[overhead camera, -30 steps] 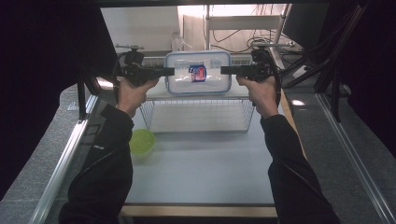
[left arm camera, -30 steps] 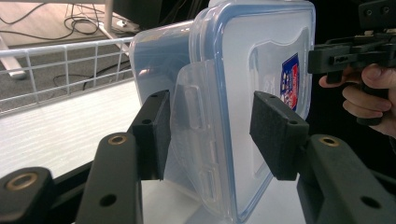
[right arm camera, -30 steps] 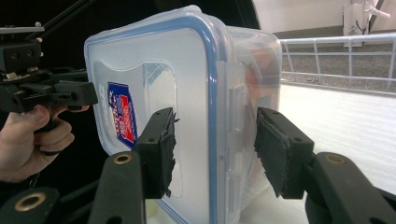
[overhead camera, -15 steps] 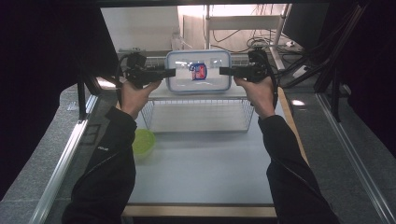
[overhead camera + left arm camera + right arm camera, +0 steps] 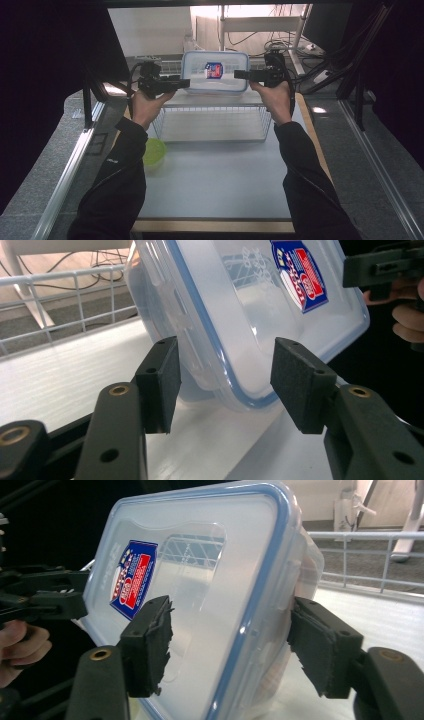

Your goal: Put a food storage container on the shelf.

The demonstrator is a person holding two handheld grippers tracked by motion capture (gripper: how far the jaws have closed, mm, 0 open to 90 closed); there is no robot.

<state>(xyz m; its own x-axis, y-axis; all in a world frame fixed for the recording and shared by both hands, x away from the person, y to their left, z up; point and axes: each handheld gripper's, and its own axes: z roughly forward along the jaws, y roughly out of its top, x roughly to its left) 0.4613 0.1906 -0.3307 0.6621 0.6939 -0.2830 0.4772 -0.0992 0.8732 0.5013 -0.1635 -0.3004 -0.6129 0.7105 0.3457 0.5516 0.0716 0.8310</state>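
**Food container stands tilted at the far edge of the wire basket**

A pale table (image 5: pixel 215 175) runs toward a cluttered wall of cables. At its far end a clear plastic food container (image 5: pixel 215 71) with a blue-sealed lid stands tilted on edge at the back of a wire basket (image 5: pixel 212 122). The left tool (image 5: pixel 184 83) and right tool (image 5: pixel 240 75) flank its two ends. Both are released, pads clear of the plastic; the right jaws have just been opening. A green bowl (image 5: pixel 154 151) sits near the basket's left corner.
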